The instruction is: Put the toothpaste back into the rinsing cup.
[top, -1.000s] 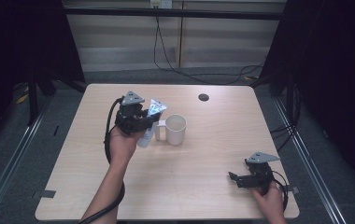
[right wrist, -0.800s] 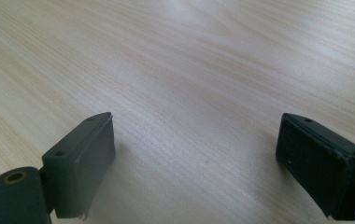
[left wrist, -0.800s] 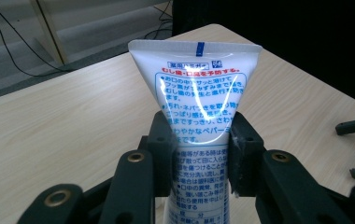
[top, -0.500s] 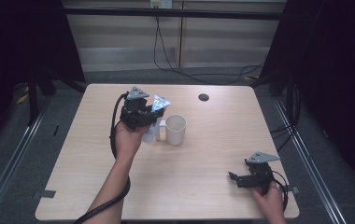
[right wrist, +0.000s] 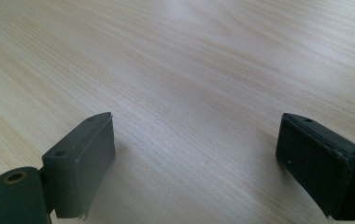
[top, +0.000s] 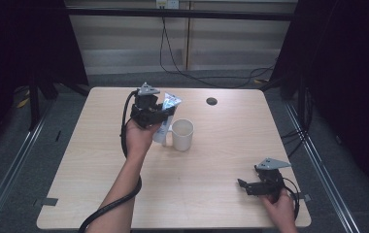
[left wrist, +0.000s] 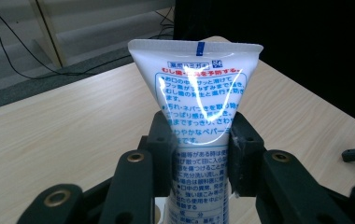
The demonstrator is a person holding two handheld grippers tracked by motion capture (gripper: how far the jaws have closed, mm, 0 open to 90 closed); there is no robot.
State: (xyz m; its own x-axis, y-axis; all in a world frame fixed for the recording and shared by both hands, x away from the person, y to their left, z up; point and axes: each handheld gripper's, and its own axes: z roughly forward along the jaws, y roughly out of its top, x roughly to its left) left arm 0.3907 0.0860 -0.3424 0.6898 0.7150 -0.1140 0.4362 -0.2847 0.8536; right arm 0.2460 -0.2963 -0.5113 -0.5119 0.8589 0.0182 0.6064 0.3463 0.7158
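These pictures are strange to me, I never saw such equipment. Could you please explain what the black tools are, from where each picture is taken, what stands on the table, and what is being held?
A person sits at a wooden table and holds a two-jaw gripper in each hand; there is no robot. The high view looks down from above. The other two pictures come from small cameras riding on each gripper, looking along its black jaws.

The left gripper is shut on a white toothpaste tube with blue and red Japanese print, held with its flat crimped end up, beside a white mug. The right gripper rests near the table's front right corner with its jaws wide open, holding nothing. A small dark round spot lies near the far edge; what it is cannot be told.
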